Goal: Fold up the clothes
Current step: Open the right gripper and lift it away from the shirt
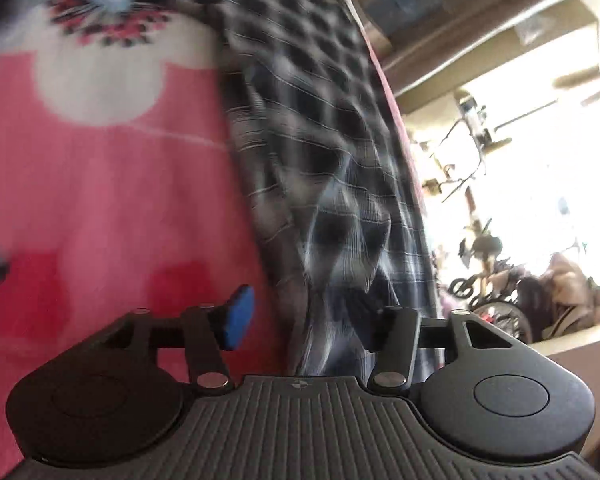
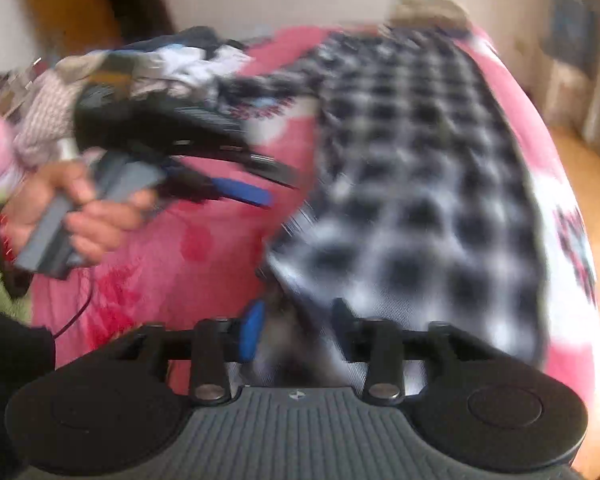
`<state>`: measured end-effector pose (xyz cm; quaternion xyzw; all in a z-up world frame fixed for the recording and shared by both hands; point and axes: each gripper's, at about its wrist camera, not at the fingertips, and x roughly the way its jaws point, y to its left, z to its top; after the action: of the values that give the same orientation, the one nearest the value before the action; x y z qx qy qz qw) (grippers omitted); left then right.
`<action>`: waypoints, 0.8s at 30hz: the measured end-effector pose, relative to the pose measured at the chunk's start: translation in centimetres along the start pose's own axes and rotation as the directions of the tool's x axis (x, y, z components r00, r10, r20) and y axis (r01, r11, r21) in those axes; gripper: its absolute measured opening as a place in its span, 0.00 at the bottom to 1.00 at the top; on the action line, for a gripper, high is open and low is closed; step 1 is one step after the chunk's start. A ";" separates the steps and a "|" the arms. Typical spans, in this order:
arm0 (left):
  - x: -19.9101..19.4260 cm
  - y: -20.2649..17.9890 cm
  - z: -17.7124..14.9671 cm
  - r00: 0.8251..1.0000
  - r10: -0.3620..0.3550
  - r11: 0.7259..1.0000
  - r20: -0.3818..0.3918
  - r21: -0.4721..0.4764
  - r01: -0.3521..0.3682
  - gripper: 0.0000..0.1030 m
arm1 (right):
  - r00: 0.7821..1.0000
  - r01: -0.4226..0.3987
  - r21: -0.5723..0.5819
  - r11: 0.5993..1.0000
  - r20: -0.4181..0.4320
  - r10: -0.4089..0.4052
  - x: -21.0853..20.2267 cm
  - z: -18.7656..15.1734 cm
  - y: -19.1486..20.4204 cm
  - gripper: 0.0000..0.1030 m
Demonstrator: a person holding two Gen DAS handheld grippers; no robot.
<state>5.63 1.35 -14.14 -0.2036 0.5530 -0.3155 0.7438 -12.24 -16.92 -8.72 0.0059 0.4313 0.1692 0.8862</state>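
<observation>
A black-and-white plaid garment (image 2: 412, 168) lies spread along a pink blanket (image 2: 172, 264) on a bed. In the right wrist view my right gripper (image 2: 298, 320) is at the garment's near corner. Its jaws stand apart with blurred cloth between them, and the pads do not clearly press on it. A hand (image 2: 72, 208) holds my left gripper (image 2: 268, 184) over the blanket, left of the garment. In the left wrist view the left gripper (image 1: 310, 320) is open. Its blue pad (image 1: 240, 316) hangs over the pink blanket (image 1: 100, 200), and the plaid garment (image 1: 320, 140) edge lies by the right finger.
A heap of mixed clothes (image 2: 160, 60) sits at the far left of the bed. Wooden floor (image 2: 580, 168) shows past the bed's right edge. In the left wrist view, wheeled clutter (image 1: 500, 304) and shelves (image 1: 480, 60) stand beyond the bed. Both views are motion-blurred.
</observation>
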 end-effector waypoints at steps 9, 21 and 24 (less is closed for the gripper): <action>-1.1 4.3 -2.0 0.994 0.010 0.991 0.106 -0.133 0.004 0.02 | 0.998 0.057 -0.084 0.995 -0.027 -0.060 6.6 2.4 2.8 0.01; -2.7 6.3 0.5 0.979 0.023 0.974 0.203 -0.224 0.024 0.44 | 0.998 0.036 -0.266 0.963 -0.042 -0.049 6.7 0.3 4.9 0.00; -1.1 4.3 3.3 0.976 0.089 0.988 0.199 -0.145 -0.061 0.55 | 0.998 0.005 -0.225 0.974 -0.062 -0.019 6.2 0.1 4.5 0.02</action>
<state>9.64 5.05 -15.14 -0.2648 0.5014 -0.2256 0.7922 -9.89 -10.75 -12.68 -0.1022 0.4373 0.2117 0.8680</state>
